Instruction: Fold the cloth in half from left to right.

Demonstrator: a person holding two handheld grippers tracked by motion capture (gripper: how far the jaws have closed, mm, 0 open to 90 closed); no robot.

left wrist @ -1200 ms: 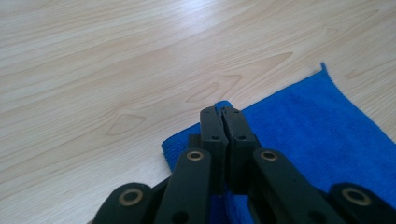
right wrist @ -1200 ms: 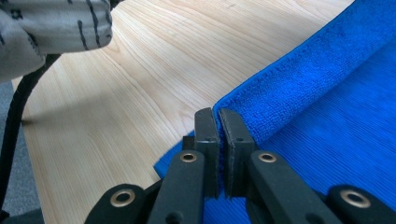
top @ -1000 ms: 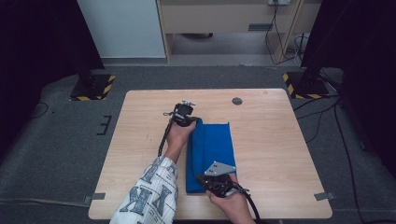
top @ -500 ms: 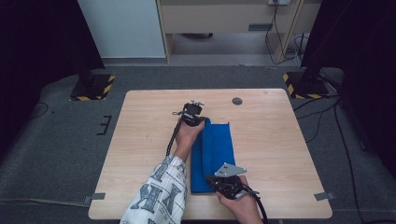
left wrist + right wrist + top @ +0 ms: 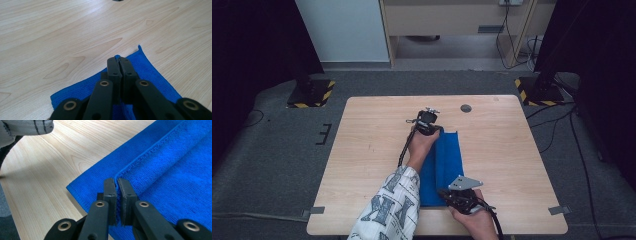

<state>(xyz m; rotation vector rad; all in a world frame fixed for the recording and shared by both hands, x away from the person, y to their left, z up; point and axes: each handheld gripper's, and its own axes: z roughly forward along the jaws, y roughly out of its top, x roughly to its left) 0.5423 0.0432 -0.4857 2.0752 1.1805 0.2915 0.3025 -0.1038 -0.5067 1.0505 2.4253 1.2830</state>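
Wooden table (image 5: 372,150), folded blue cloth (image 5: 449,160)

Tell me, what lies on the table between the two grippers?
In the high view, the blue cloth spans the stretch from the left gripper to the right gripper; each is shut on one of its edges.

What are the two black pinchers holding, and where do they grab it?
Both hold the blue terry cloth. The left gripper pinches its far end by the hem; the right gripper pinches the folded-over hem at the near end.

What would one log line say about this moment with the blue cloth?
left gripper: shut on blue cloth far edge | right gripper: shut on near hem | cloth: partly folded on table
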